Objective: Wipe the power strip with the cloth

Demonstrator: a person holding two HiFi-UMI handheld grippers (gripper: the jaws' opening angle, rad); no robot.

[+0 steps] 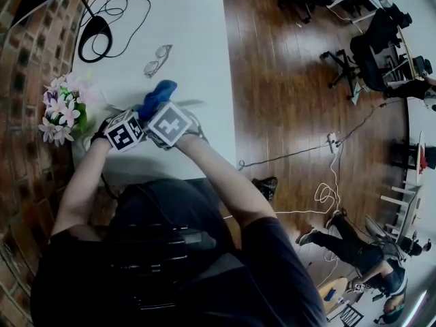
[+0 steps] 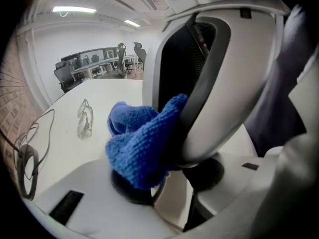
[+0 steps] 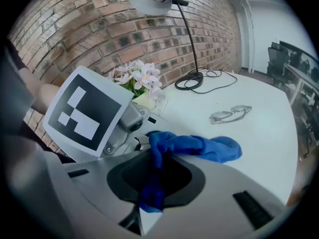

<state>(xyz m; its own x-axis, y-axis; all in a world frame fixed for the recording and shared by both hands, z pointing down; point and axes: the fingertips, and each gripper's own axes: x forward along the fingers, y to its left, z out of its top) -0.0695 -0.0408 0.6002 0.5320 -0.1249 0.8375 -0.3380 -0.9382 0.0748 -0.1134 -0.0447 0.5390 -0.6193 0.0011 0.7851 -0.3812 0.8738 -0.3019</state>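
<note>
The right gripper (image 3: 155, 183) is clamped on the blue cloth (image 3: 209, 148), whose loose end reaches out over the white table (image 3: 259, 133). Touching it on the left, the left gripper (image 2: 169, 185) holds its jaws half apart, with cloth draped over 1 pad. I cannot make out the power strip. Glasses (image 3: 230, 114) lie farther off, and flowers (image 1: 63, 111) stand at the left edge.

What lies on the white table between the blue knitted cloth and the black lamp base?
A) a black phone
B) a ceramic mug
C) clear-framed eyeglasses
C: the clear-framed eyeglasses lie on the white table, beyond the blue knitted cloth and short of the black lamp base.
</note>
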